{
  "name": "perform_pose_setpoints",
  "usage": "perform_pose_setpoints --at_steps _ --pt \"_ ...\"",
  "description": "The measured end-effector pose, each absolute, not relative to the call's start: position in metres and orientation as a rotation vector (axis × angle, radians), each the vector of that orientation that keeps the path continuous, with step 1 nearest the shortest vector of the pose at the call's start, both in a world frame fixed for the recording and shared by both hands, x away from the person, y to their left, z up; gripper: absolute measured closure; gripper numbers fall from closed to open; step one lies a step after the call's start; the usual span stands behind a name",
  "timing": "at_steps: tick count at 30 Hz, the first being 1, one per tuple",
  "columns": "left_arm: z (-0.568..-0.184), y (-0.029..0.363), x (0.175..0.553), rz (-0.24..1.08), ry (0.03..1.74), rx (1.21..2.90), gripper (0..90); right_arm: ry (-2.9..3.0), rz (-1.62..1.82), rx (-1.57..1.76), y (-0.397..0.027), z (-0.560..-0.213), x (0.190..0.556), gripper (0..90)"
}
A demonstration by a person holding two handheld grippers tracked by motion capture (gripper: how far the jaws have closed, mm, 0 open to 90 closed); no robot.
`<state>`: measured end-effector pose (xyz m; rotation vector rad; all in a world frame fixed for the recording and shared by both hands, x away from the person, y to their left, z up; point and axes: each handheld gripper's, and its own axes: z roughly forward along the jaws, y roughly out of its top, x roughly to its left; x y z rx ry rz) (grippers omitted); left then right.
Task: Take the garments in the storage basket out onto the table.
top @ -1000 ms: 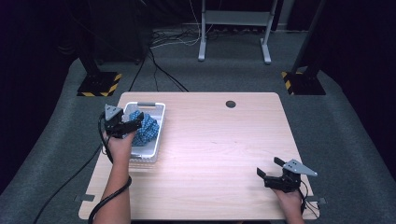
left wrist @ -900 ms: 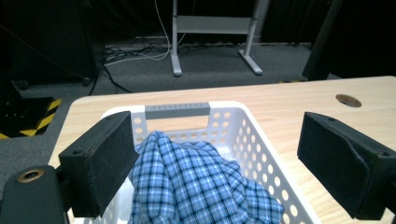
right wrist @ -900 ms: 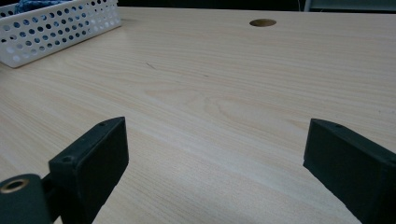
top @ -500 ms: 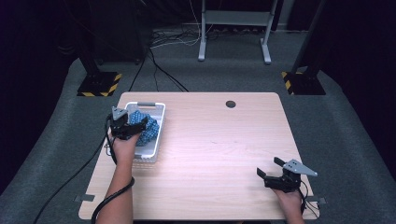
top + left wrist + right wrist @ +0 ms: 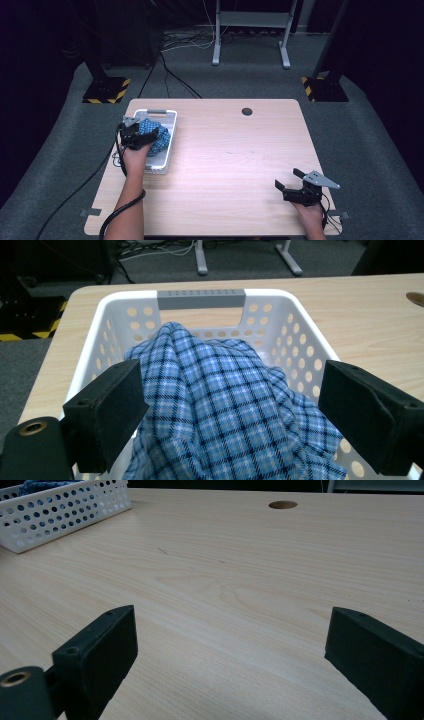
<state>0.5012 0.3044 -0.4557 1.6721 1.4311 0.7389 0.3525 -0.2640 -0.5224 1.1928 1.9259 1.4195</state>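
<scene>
Our left tongs (image 5: 235,415) have moved over the white basket (image 5: 200,299), wide open around the blue cloth (image 5: 225,405) inside. We should squeeze its top. Right tongs (image 5: 295,186) rest open, empty.

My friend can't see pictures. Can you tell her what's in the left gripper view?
A crumpled blue checked cloth lies heaped in a white plastic basket with round holes, on a pale wooden table. The left gripper has its two black jaws open, one on each side of the cloth. Behind the table are a grey floor and cables.
</scene>
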Motion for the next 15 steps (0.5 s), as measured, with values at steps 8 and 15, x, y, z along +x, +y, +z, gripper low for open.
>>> perform_pose_setpoints --at_steps 8,15 --pt "-0.456 0.3 0.507 0.724 1.461 1.691 10.7 1.927 1.419 1.192 -0.264 -0.522 0.353 5.6" --pt "-0.458 0.297 0.513 0.708 1.492 1.707 10.7 1.927 1.42 1.192 -0.264 -0.522 0.353 5.6"
